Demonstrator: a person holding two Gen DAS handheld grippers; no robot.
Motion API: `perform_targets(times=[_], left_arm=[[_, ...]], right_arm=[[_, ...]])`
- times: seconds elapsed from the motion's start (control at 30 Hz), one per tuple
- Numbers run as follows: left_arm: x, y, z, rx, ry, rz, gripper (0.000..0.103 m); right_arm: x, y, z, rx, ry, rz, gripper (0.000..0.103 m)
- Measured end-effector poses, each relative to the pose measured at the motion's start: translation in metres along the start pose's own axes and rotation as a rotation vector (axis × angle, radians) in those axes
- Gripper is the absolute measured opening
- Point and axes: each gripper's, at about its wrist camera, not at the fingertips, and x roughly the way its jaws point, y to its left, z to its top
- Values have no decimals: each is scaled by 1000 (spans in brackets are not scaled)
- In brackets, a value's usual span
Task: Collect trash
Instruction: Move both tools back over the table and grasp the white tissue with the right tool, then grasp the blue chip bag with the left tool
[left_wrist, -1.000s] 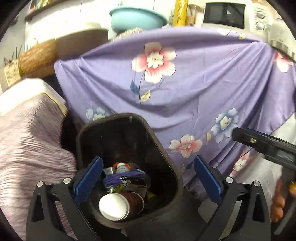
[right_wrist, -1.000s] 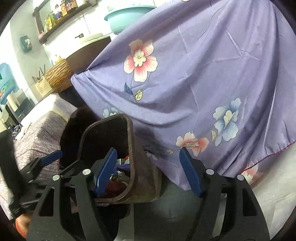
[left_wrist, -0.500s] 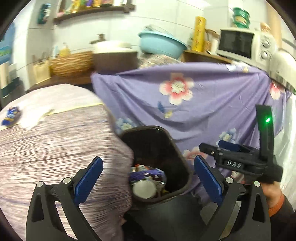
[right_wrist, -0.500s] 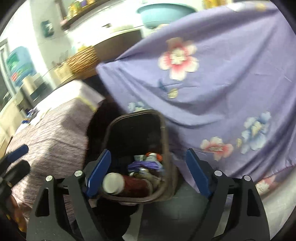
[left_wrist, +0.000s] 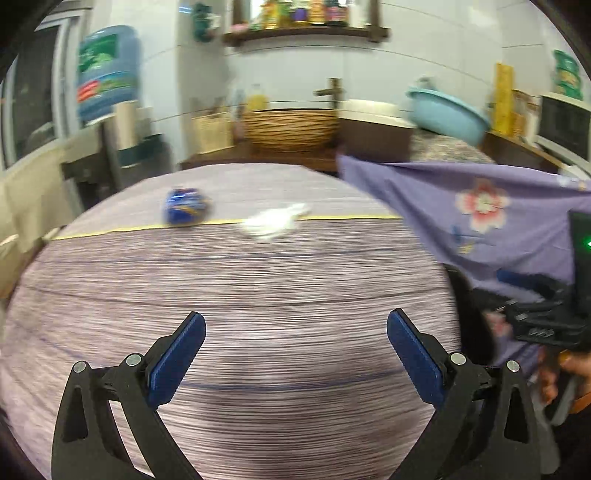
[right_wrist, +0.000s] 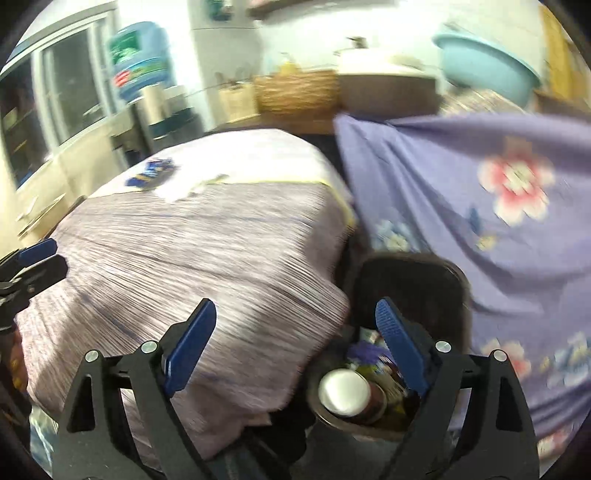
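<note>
A blue snack wrapper (left_wrist: 184, 209) and a crumpled white tissue (left_wrist: 275, 221) lie on the far part of a table with a striped purple cloth (left_wrist: 258, 314). Both also show in the right wrist view, the wrapper (right_wrist: 149, 173) and the tissue (right_wrist: 177, 192). My left gripper (left_wrist: 295, 354) is open and empty above the cloth's near part. My right gripper (right_wrist: 295, 339) is open and empty over the table's right edge. The dark trash bin (right_wrist: 410, 280) stands below it, holding a white-lidded cup (right_wrist: 343, 391) and several wrappers.
A purple flowered cloth (left_wrist: 480, 214) hangs over furniture on the right, beside the bin. Behind the table stand a wicker basket (left_wrist: 291, 127), a light blue basin (left_wrist: 447, 114) and a blue water jug (left_wrist: 107, 70). A window is at the left.
Both grippers have swung left and up, away from the trash bin toward the striped table. The wrapper and tissue have come into view. Both grippers stayed open.
</note>
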Motion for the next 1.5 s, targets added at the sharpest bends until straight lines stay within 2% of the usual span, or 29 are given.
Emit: perform_targets(times=[0.23, 0.43, 0.63, 0.77, 1.0, 1.07, 1.1, 1.17, 1.2, 1.37, 1.43, 1.5], left_arm=[[-2, 70, 1, 8, 14, 137, 98], [-2, 110, 5, -28, 23, 159, 98], [3, 138, 6, -49, 45, 161, 98], [9, 154, 7, -45, 69, 179, 98], [23, 164, 12, -9, 90, 154, 98], [31, 165, 14, -7, 103, 139, 98], [33, 165, 14, -5, 105, 134, 98], [38, 163, 16, 6, 106, 127, 98], [40, 162, 17, 12, 107, 123, 98], [54, 154, 29, 30, 116, 94, 98], [58, 150, 36, 34, 110, 90, 98], [66, 148, 44, 38, 106, 94, 98]], right_arm=[[23, 70, 42, -175, -9, 71, 94], [67, 128, 71, -331, 52, 127, 95], [120, 174, 98, -416, 128, 166, 95], [152, 190, 116, -428, 172, 168, 95], [193, 195, 133, -402, 226, 157, 95], [201, 195, 134, -406, 230, 120, 94], [207, 192, 134, -397, 233, 93, 91], [214, 186, 136, -361, 262, 105, 74], [215, 184, 136, -348, 264, 105, 71], [214, 169, 141, -296, 241, 93, 31], [211, 167, 144, -288, 235, 103, 22], [206, 166, 144, -287, 225, 108, 20]])
